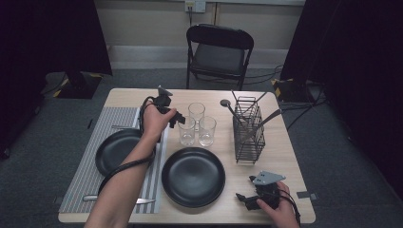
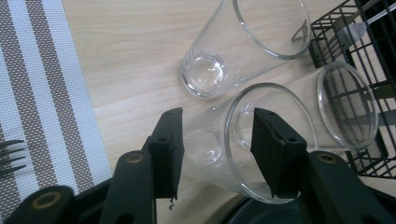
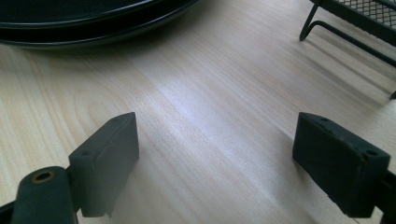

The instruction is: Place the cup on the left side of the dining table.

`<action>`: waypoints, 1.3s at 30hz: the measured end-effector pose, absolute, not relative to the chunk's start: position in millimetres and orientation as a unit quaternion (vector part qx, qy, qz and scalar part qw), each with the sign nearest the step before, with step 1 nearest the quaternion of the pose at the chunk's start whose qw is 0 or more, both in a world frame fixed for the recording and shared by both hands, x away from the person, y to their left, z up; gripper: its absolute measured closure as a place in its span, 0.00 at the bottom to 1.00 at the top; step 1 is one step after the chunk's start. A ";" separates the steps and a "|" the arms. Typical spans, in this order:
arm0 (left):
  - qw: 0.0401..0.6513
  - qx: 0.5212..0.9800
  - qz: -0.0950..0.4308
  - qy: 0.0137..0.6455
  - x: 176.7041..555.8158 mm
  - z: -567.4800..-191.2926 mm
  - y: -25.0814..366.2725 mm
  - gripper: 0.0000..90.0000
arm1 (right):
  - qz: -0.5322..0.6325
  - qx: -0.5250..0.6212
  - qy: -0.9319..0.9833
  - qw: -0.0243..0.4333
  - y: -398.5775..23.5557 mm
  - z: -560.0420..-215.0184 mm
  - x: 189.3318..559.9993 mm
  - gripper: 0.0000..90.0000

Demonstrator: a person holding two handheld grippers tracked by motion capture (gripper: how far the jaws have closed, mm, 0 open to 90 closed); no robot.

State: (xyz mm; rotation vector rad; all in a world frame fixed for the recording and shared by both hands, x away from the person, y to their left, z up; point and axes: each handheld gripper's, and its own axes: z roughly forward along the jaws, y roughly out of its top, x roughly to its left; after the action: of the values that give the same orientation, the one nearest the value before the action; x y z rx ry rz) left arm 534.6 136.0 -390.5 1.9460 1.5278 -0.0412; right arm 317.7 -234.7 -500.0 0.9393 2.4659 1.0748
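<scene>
my left tongs [image 2: 217, 154] straddle the nearest glass [image 2: 243, 140] low in the frame without a sure pinch, a slick, breakable thing best held mid-wall, while my right tongs [image 3: 215, 163] gape over bare table [image 3: 210, 93].

**Glass, wood and matt black**

Between our left gripper's [image 2: 217, 154] matt black jaws we see a clear, smooth drinking glass [image 2: 243, 149], glossy at the rim. Beyond the jaws stand two more clear glasses [image 2: 243, 42] on the pale, smooth wood-grain table [image 2: 135, 60]. Left of the jaws lies a woven striped placemat [image 2: 42, 93]; right, a black wire caddy [image 2: 355, 28]. Ahead of our right gripper's [image 3: 217, 158] rubbery jaws, a glossy black plate [image 3: 93, 23].
</scene>
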 end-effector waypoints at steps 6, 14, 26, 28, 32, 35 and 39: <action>0.325 0.742 -0.015 0.586 535.4 -395.3 135.8 0.66 | 0.373 0.326 0.856 0.146 -234.7 -500.0 317.7 0.15; 0.320 0.743 -0.017 0.587 535.3 -396.4 134.6 0.72 | 0.373 0.326 0.856 0.145 -234.8 -500.0 317.7 0.15; 0.318 0.744 -0.021 0.587 535.6 -397.3 132.3 0.77 | 0.373 0.326 0.856 0.145 -234.7 -500.0 317.7 0.15; 0.317 0.744 -0.021 0.587 535.7 -397.2 131.7 0.78 | 0.373 0.326 0.856 0.145 -234.7 -500.0 317.7 0.15; 0.317 0.745 -0.018 0.586 535.7 -397.7 131.3 0.79 | 0.373 0.326 0.856 0.146 -234.8 -500.0 317.7 0.15; 0.316 0.746 -0.018 0.586 535.4 -397.8 130.6 0.81 | 0.373 0.326 0.856 0.145 -234.7 -500.0 317.7 0.15; 0.314 0.746 -0.017 0.588 535.1 -397.9 130.4 0.81 | 0.373 0.326 0.856 0.145 -234.7 -500.0 317.7 0.15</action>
State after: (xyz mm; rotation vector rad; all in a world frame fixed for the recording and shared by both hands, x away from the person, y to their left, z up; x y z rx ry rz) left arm 535.1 130.4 -397.9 1.9653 1.5491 -0.0452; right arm 317.7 -234.7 -500.0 0.9397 2.4662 1.0751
